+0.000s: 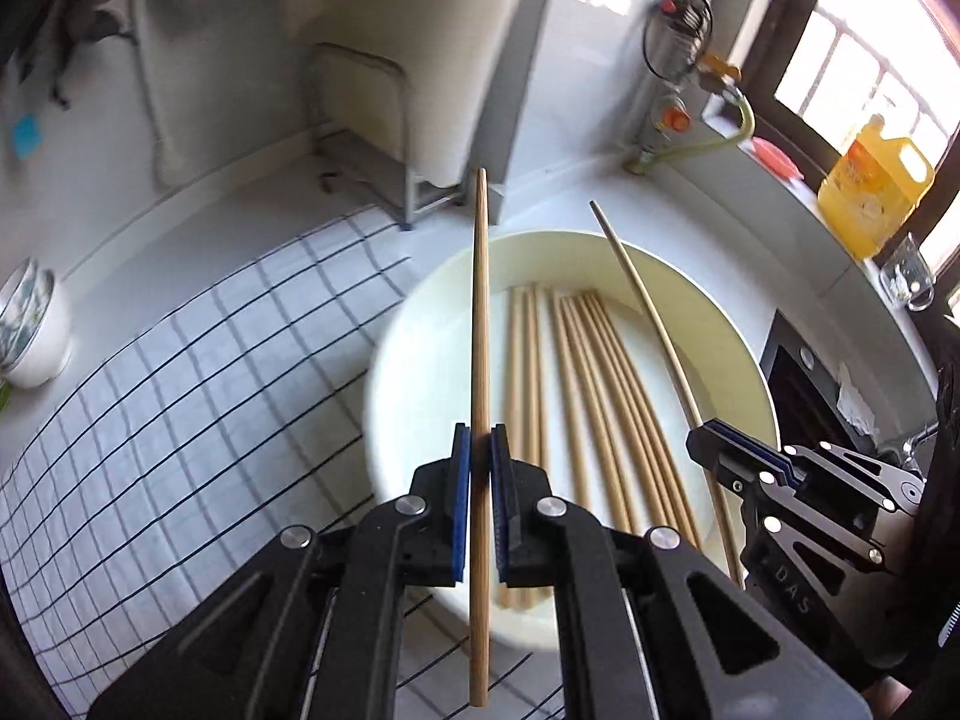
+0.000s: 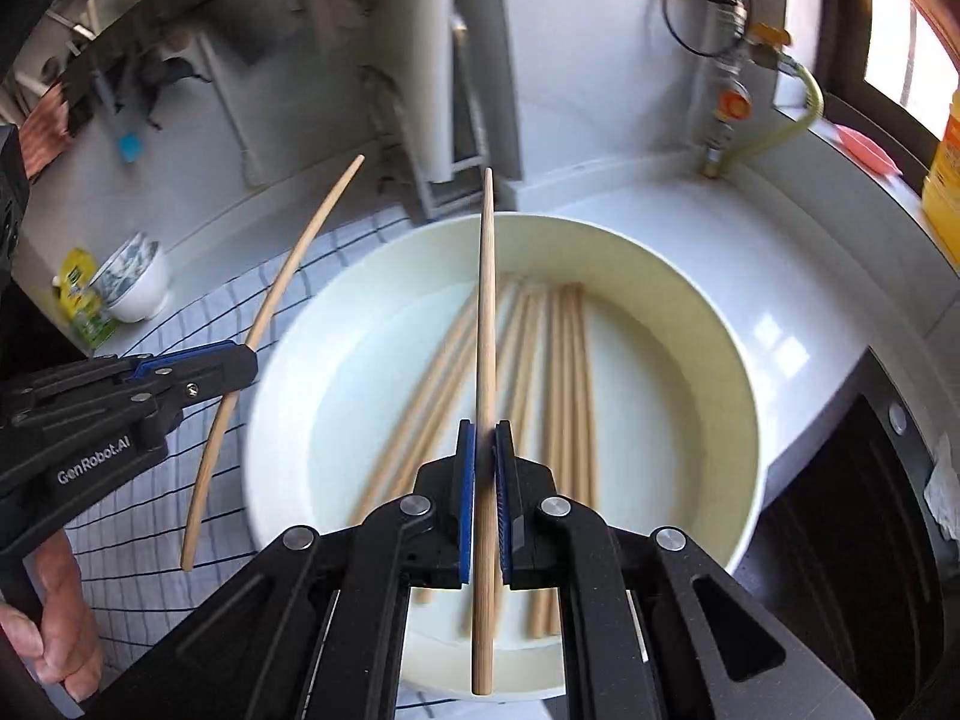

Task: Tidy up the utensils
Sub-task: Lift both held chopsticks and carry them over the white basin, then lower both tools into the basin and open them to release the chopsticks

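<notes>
Each gripper holds one wooden chopstick above a round cream basin [image 1: 744,348] [image 2: 738,372] in which several more chopsticks [image 1: 600,396] [image 2: 564,372] lie side by side. My left gripper [image 1: 480,438] is shut on a chopstick [image 1: 480,312] that points away from me; the same gripper [image 2: 249,363] and its chopstick [image 2: 288,282] show at the left of the right wrist view. My right gripper [image 2: 485,435] is shut on another chopstick [image 2: 487,300], and it appears at the right of the left wrist view as gripper [image 1: 696,435] with chopstick [image 1: 648,312].
The basin sits on a white counter beside a checked cloth [image 1: 180,372] [image 2: 150,540]. A patterned bowl [image 1: 33,330] [image 2: 135,285] stands at the left. A yellow bottle [image 1: 876,186], a glass [image 1: 909,276] and gas fittings [image 1: 684,42] line the window side; a dark stove [image 2: 852,510] lies right.
</notes>
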The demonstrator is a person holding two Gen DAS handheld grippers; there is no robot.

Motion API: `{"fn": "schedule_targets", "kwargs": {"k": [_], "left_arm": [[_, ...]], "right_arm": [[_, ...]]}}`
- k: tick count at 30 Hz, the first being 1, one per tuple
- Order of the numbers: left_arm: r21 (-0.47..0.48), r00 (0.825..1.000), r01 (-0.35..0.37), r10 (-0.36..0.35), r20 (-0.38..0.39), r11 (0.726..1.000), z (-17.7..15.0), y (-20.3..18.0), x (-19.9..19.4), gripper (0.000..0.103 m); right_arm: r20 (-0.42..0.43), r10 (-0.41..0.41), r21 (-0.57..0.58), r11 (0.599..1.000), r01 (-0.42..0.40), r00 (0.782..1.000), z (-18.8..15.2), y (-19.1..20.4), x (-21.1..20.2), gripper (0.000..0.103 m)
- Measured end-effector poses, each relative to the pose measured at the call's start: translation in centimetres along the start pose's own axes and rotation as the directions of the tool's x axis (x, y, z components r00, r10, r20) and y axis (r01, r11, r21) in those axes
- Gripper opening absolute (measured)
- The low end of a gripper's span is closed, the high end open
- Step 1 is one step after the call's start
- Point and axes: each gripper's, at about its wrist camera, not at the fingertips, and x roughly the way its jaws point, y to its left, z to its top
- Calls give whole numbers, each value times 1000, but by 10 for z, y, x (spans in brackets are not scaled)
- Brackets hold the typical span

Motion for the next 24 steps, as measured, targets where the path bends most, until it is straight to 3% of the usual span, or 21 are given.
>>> {"fn": "schedule_targets", "kwargs": {"k": [10, 12, 15, 21, 24], "left_arm": [[41, 998, -43, 44, -39, 998, 8, -30, 32, 11], [35, 998, -53, 54, -31, 998, 10, -27, 29, 33], [17, 997, -70, 70, -15, 997, 10, -22, 22, 52], [-13, 996, -94, 94, -2, 996, 9, -15, 6, 64], [-18, 994, -105, 106, 15, 994, 7, -13, -4, 68]], "right_arm": [[-31, 16, 38, 999, -15, 999, 3, -28, 19, 7], [-24, 21, 46, 999, -20, 999, 4, -33, 18, 11], [-7, 12, 44, 999, -12, 1000, 5, -32, 11, 23], [11, 11, 42, 999, -11, 1000, 5, -29, -2, 40], [20, 13, 41, 999, -14, 1000, 4, -26, -9, 42]]}}
